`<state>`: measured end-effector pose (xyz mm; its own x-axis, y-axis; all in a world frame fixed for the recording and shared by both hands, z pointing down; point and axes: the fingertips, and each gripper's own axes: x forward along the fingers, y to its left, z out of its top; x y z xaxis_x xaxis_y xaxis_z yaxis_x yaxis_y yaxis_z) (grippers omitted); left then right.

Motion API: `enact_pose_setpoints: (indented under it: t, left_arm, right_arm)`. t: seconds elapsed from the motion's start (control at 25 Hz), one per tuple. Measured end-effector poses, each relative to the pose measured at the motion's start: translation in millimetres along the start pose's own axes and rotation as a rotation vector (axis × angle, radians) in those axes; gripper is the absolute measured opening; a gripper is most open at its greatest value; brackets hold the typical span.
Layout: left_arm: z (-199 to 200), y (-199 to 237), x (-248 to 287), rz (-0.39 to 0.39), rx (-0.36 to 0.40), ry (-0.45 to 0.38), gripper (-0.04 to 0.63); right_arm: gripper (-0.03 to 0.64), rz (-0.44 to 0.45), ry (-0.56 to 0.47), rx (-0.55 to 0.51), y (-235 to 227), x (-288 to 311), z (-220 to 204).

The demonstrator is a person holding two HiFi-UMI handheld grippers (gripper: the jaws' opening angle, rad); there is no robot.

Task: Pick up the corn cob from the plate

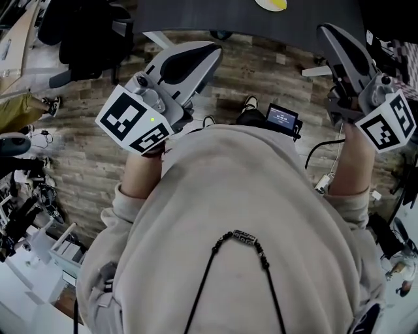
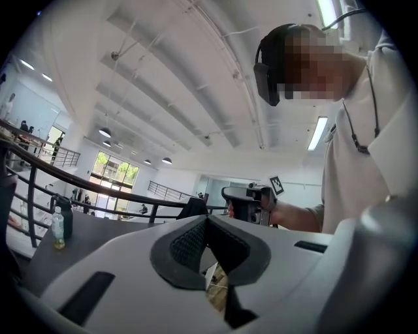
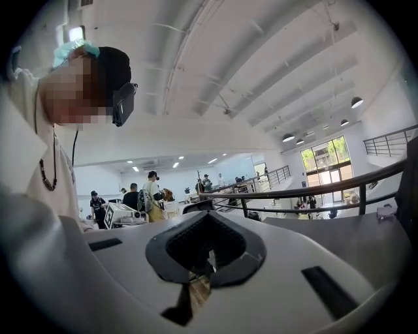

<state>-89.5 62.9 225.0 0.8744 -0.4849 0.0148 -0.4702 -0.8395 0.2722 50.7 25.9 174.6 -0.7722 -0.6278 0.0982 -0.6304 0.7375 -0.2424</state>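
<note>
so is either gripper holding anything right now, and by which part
Nothing is held. The left gripper and the right gripper are both shut, pads together, with nothing between them.

Dark table (image 1: 196,14) ahead (railing (image 3: 295,192) beyond)

left gripper (image 1: 208,52): left of torso (image 1: 248,215) | right gripper (image 1: 328,32): right of torso | table (image 1: 196,16): ahead of both

beige sweatshirt (image 1: 248,189), sleeves (image 1: 124,203) pushed up; black cord necklace (image 1: 206,275), dark bead (image 1: 245,237).
</note>
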Motion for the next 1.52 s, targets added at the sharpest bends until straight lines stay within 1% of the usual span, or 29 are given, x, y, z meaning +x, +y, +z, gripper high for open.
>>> enact_pose_setpoints:
  t: [0.08,0.16,0.24,0.32,0.4,0.48,0.56,0.64,0.76,0.88,1.0,1.12,1.2,1.32,1.44,1.52]
  left_arm:
    - [5.2,0.7,19.0,0.004,-0.002,-0.011,0.006]
    - [4.5,-1.5,49.4,-0.026,-0.011,-0.001,0.006]
    - [-2.8,-6.8,86.1,-0.079,-0.003,0.046,0.005]
    - [-10.0,-13.4,112.0,-0.107,0.013,0.090,0.005]
    - [-15.9,-19.0,120.8,-0.117,0.000,0.114,0.005]
    - [-22.1,-19.9,122.7,-0.115,-0.037,0.139,0.005]
    - [-28.3,-18.6,126.4,-0.091,-0.080,0.172,0.005]
    - [-30.4,-17.4,133.8,-0.062,-0.105,0.196,0.005]
    - [-28.4,-12.2,153.9,-0.037,-0.121,0.208,0.005]
    - [-38.3,-9.5,174.6,-0.020,-0.147,0.230,0.005]
    - [-36.1,-13.8,185.5,-0.046,-0.134,0.256,0.005]
    - [-31.7,-16.4,202.6,-0.090,-0.104,0.260,0.005]
    - [-35.3,-14.2,220.1,-0.112,-0.099,0.255,0.005]
    - [-39.3,-9.1,246.6,-0.139,-0.115,0.245,0.005]
    - [-32.3,-9.6,264.0,-0.193,-0.116,0.226,0.006]
    - [-24.1,-8.2,272.4,-0.235,-0.102,0.210,0.005]
  right_arm:
    - [0.014,0.012,-0.006,0.016,-20.0,-3.6,3.7]
    - [0.014,0.021,-0.011,0.049,-52.0,-10.8,1.6]
    - [0.014,0.035,-0.011,0.073,-86.9,-14.2,-0.1]
    - [0.014,0.049,-0.012,0.091,-111.1,-16.6,-1.0]
    - [0.014,0.062,-0.018,0.104,-120.4,-19.4,-3.0]
    - [0.014,0.062,-0.029,0.115,-125.9,-21.7,-4.7]
    - [0.014,0.036,-0.044,0.134,-137.7,-27.8,-4.5]
    - [0.014,0.013,-0.066,0.183,-158.9,-40.2,-5.4]
    - [0.014,0.029,-0.083,0.216,-189.3,-57.3,-8.9]
    - [0.014,0.041,-0.093,0.250,-207.2,-68.7,-18.2]
    - [0.014,0.029,-0.112,0.288,-209.6,-71.1,-18.1]
    - [0.014,0.039,-0.100,0.287,-209.3,-76.5,-18.5]
    - [0.014,0.021,-0.090,0.283,-220.3,-85.5,-22.7]
    - [0.014,-0.041,-0.097,0.291,-244.7,-103.9,-24.4]
    - [0.014,-0.103,-0.097,0.280,-256.0,-121.2,-19.5]
    - [0.014,-0.138,-0.104,0.248,-257.8,-127.0,-10.0]
